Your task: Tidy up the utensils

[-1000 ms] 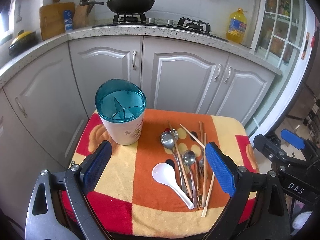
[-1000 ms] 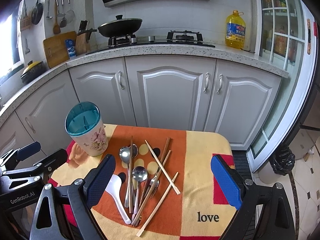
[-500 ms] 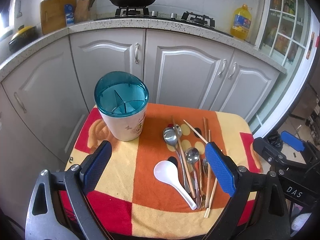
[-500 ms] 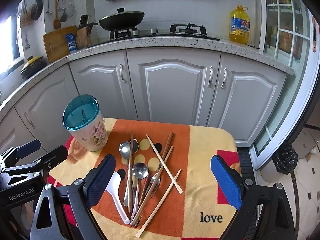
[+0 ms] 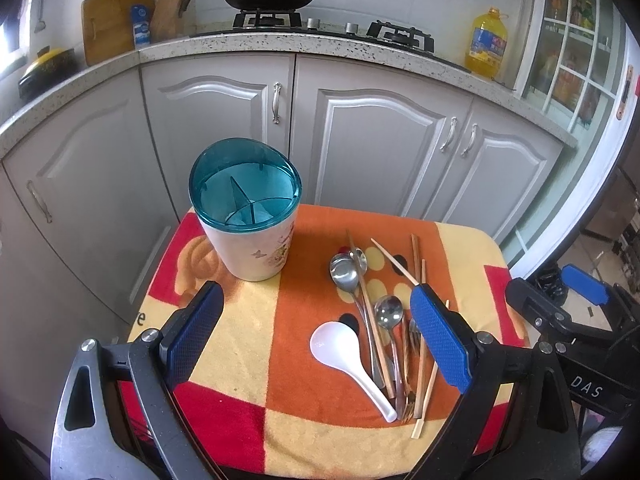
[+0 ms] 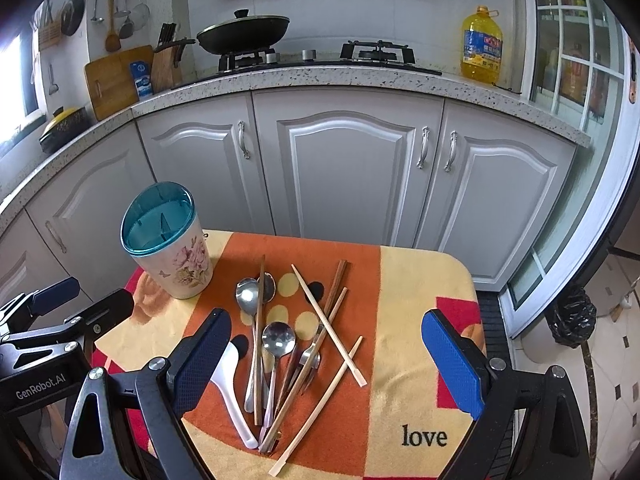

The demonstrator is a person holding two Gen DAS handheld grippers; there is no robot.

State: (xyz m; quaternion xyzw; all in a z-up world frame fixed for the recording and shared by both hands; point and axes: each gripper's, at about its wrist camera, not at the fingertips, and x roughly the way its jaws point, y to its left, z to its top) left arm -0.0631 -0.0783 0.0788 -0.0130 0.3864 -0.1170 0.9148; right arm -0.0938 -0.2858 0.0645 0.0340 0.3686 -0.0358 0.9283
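Note:
A utensil holder point(image 5: 248, 224) with a teal divided rim and floral white body stands upright at the table's back left; it also shows in the right wrist view point(image 6: 168, 244). A pile of utensils lies to its right: a white ceramic spoon point(image 5: 348, 356), metal spoons point(image 5: 346, 274), a fork point(image 6: 310, 360) and several chopsticks point(image 6: 326, 320). My left gripper point(image 5: 316, 336) is open and empty above the table's near edge. My right gripper point(image 6: 326, 364) is open and empty, hovering above the pile.
The small table wears an orange, yellow and red towel point(image 6: 420, 280) with "love" on it. Grey kitchen cabinets point(image 6: 344, 172) stand close behind. The counter above carries a stove with a pan point(image 6: 244, 34) and an oil bottle point(image 6: 482, 46). A black bin bag point(image 6: 570, 316) sits on the floor right.
Both grippers have lifted and tilted slightly, so the table sits a little lower in both views. Both stay open and empty. The utensils have not moved.

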